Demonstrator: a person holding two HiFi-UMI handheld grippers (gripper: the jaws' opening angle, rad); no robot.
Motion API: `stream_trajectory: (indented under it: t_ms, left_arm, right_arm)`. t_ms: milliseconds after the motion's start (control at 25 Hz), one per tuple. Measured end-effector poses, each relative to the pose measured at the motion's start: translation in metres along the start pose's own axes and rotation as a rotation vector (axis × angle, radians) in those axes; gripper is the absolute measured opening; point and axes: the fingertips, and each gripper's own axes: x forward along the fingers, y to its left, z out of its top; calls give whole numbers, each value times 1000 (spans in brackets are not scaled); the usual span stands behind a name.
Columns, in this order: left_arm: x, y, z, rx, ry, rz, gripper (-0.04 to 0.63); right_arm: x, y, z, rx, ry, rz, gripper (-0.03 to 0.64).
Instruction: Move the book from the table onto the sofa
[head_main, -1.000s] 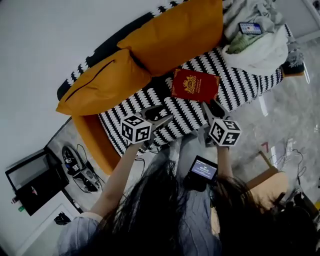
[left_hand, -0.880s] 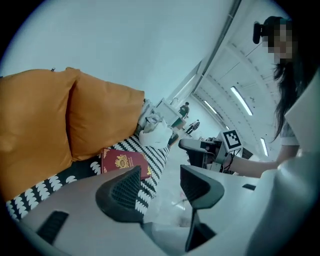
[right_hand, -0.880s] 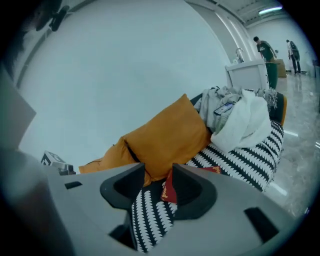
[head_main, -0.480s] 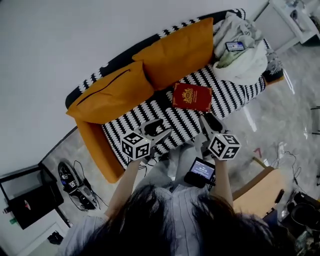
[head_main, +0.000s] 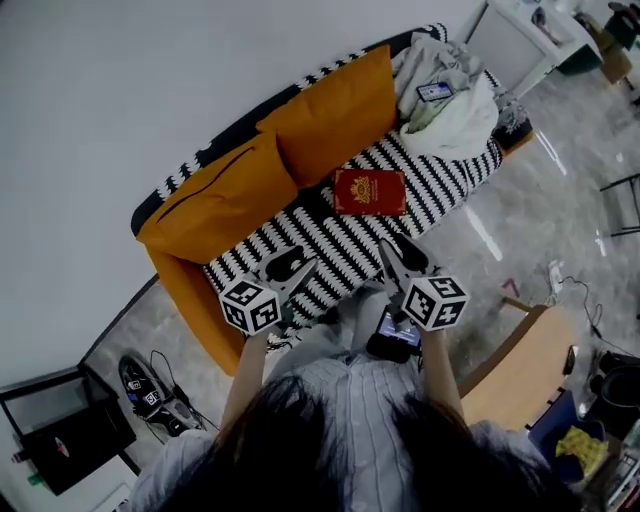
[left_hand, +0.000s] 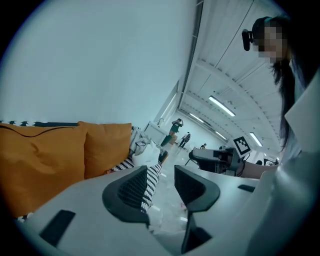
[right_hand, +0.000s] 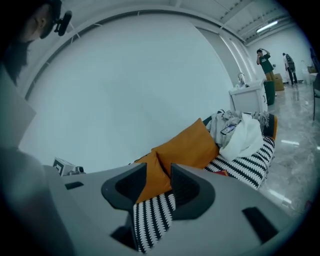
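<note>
White wall (head_main: 150, 90) and shiny grey floor (head_main: 520, 220) surround the sofa (head_main: 330, 255) in the head view. Its seat has a black-and-white pattern. Two orange cushions (head_main: 330, 115) lean on the back, and a pile of light clothes (head_main: 450, 100) with a phone (head_main: 433, 91) on top fills the far end. The red book (head_main: 369, 192) lies flat on the seat, just in front of the cushions and free of both tools. The left gripper (head_main: 290, 265) and the right gripper (head_main: 400, 250) are held over the front edge of the seat, well apart from the book. I judge the task as finished: the book is on the sofa, and it seems nothing is left except taking the hands away.

Left gripper view: the jaws stand partly apart, having just been closing, and nothing is between them. Past them one sees only the sofa edge and a long bright hall with some people far away.

Right gripper view: these jaws have also just been closing and a gap remains. Nothing is pinched; cushions and striped seat show behind the gap
</note>
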Motion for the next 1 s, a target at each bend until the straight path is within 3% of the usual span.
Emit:
stream_trajectory:
  t_ms: [320, 600, 1000]
  left_arm:
    - [-28, -20, -43, 18, 102, -44, 176]
    - [-39, -41, -62, 36, 136, -64, 173]
    - [-42, -103, -57, 56, 53, -70, 166]
  right_arm:
    - [-50, 27, -27, -8, 18, -38, 117]
    - [-83, 27, -44, -15, 28, -76, 100]
    - [-160, 21, -49, -18, -16, -77, 80]
